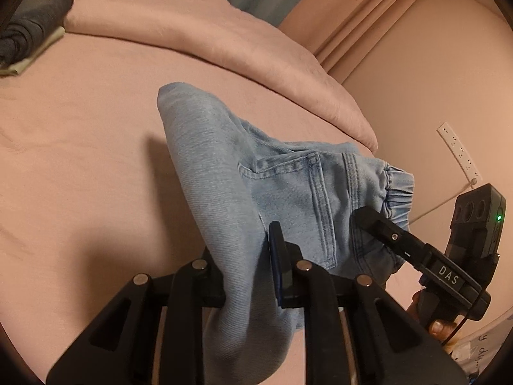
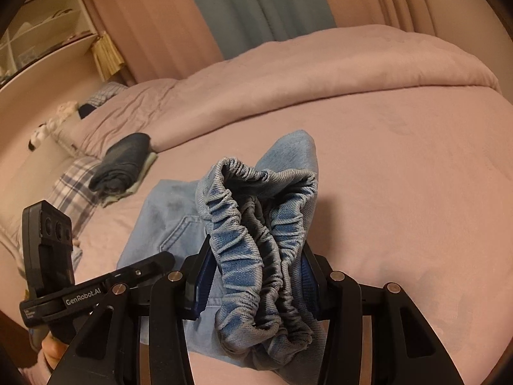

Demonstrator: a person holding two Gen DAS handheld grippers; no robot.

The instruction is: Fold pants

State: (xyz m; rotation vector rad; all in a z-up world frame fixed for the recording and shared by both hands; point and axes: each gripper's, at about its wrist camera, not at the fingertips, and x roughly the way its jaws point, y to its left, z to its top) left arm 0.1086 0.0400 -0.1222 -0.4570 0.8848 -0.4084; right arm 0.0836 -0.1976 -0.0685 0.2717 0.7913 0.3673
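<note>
Above the pink bed [image 1: 80,160], we hold the pants [image 1: 218,173] lifted, left gripper [image 1: 247,272] clamped on a leg fold. Right-wrist view: right gripper [image 2: 256,276] pinches the bunched waistband [image 2: 256,224]; folding looks partly done, laying flat remains.

Your right gripper [image 2: 256,276] clamped on the pants' [image 2: 166,224] bunched elastic waistband [image 2: 256,224], your left gripper [image 2: 157,261] just beside it.

We see our left gripper [image 1: 247,276] as black plastic with silver rivets and blue pads [image 1: 276,266]; our right gripper [image 2: 256,285] matches, and a white "GenRobot.AI" mark sits beside it.
</note>
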